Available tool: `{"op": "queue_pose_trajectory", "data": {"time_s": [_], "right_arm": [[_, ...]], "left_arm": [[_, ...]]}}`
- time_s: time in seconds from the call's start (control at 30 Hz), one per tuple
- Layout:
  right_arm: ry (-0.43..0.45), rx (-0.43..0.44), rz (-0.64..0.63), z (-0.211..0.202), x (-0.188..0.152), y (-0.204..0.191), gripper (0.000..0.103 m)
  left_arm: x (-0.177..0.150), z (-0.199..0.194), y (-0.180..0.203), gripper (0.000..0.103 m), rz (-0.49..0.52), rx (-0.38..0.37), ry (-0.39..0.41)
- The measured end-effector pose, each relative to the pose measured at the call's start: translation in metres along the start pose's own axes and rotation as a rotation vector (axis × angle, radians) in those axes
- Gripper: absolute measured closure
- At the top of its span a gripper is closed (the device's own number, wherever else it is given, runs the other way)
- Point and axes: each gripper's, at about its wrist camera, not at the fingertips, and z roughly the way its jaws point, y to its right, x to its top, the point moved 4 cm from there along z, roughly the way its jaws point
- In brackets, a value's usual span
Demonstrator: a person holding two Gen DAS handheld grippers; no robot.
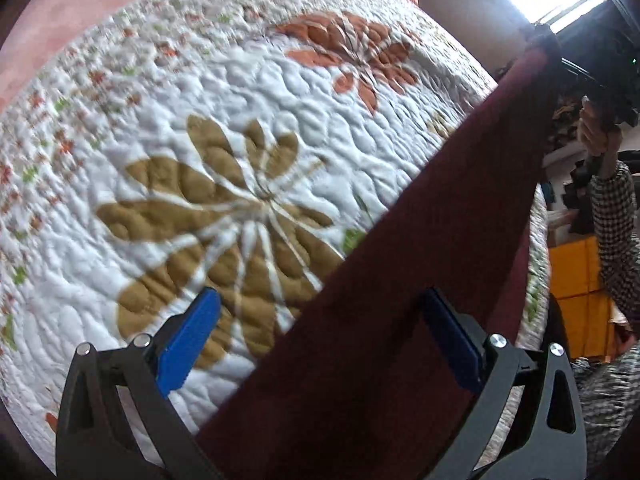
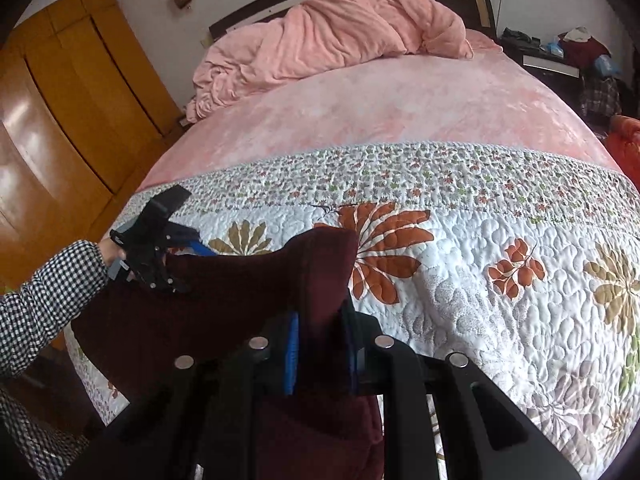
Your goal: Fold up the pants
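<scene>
Maroon pants [image 2: 224, 292] hang stretched between two grippers above the floral quilt [image 2: 500, 280], near the bed's foot edge. The right gripper [image 2: 320, 356] pinches one end; the left gripper [image 1: 320, 344] gapes wide around the fabric, unclamped. Next, probably: lowering them flat.

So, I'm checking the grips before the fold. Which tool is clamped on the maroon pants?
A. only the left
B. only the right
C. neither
B: the right tool has its blue pads pressed shut on the maroon pants, while the left tool is spread wide open.
</scene>
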Motion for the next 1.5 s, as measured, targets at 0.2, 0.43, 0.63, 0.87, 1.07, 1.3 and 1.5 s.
{"op": "queue_pose_trajectory", "data": {"time_s": [0.2,0.43,0.63,0.87,1.07,1.3,1.5], "right_arm": [[-0.001,-0.027,0.026,0.005,-0.002,-0.002,0.085],[0.063,-0.067,0.068,-0.005,-0.021,-0.007,0.085],[0.07,-0.088,0.079,-0.015,-0.078,-0.012,0.084],[0.004,-0.079,0.099,-0.013,-0.152,-0.017,0.074],[-0.041,0.009,0.254,-0.03,-0.209,-0.012,0.039],[0.037,0.357,0.563,-0.056,-0.246,-0.001,0.014],[-0.052,0.204,0.578,-0.041,-0.241,-0.002,0.014]], "left_arm": [[-0.019,-0.018,0.0,0.092,-0.082,0.037,0.057],[-0.047,-0.075,0.071,0.093,-0.136,0.435,0.291],[-0.104,-0.059,0.148,0.091,-0.069,0.601,0.296],[-0.158,-0.008,0.191,0.091,0.034,0.691,0.247],[-0.192,0.035,0.196,0.091,0.062,0.757,0.187],[-0.19,0.048,0.19,0.089,0.042,0.785,0.195],[-0.188,0.046,0.189,0.089,0.029,0.775,0.194]]}}
